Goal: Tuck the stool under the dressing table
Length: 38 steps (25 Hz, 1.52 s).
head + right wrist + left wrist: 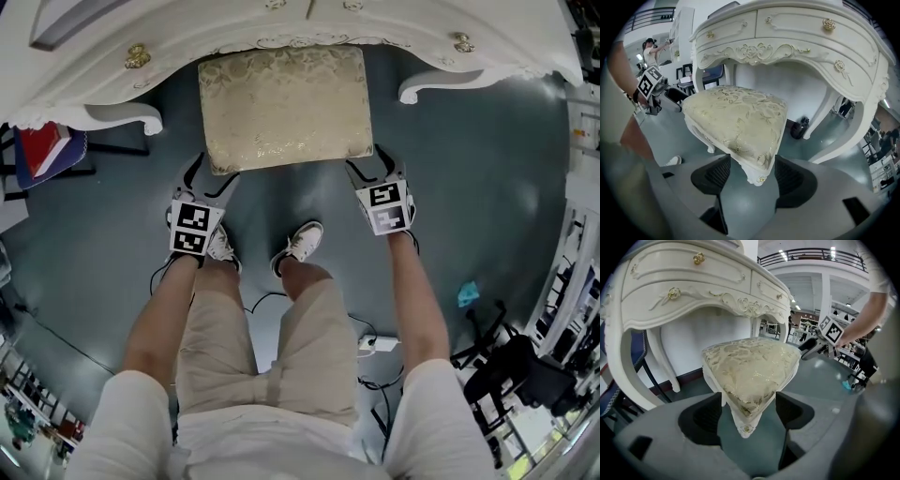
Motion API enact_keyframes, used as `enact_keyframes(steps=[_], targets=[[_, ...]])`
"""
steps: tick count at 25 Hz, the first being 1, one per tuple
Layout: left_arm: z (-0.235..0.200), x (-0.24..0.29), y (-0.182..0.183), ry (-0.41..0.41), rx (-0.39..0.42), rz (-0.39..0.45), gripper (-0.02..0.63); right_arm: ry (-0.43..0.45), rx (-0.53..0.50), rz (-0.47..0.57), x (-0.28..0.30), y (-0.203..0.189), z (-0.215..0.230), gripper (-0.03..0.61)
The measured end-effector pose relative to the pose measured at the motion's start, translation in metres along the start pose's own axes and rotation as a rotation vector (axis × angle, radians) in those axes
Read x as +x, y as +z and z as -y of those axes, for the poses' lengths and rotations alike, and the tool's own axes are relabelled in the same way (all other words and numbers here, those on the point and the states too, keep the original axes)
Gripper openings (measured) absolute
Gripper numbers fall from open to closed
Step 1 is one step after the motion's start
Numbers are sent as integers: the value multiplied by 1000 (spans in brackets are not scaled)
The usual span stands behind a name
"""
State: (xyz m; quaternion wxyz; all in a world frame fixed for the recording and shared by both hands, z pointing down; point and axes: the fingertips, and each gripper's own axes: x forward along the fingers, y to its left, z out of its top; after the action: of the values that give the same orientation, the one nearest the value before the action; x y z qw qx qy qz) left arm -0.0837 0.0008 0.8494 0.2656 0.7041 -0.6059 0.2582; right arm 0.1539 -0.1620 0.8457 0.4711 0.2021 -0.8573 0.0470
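Head view — stool (284, 108) partly under dressing table (187, 28), near edge sticking out. Left tongs (214, 175) and right tongs (375, 167) released, each straddling a near corner — clench both evenly, push straight far.

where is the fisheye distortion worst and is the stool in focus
Head view: dressing table front bows strongly, stool sharp. Left gripper view: black rounded corners, stool sharp. Right gripper view: same dark corners, table front curves, stool sharp.
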Motion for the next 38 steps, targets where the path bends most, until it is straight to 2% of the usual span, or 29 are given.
enact_keyframes(steps=[4,10,38], targets=[[3,11,-3,-15,5,-16,345,-24,-1,6,8,5,4,275],[0,15,-2,9,-70,-15,333,-19,0,-2,10,6,3,272],[-22,29,16,30,-75,2,333,-33,-20,-9,26,30,16,268]])
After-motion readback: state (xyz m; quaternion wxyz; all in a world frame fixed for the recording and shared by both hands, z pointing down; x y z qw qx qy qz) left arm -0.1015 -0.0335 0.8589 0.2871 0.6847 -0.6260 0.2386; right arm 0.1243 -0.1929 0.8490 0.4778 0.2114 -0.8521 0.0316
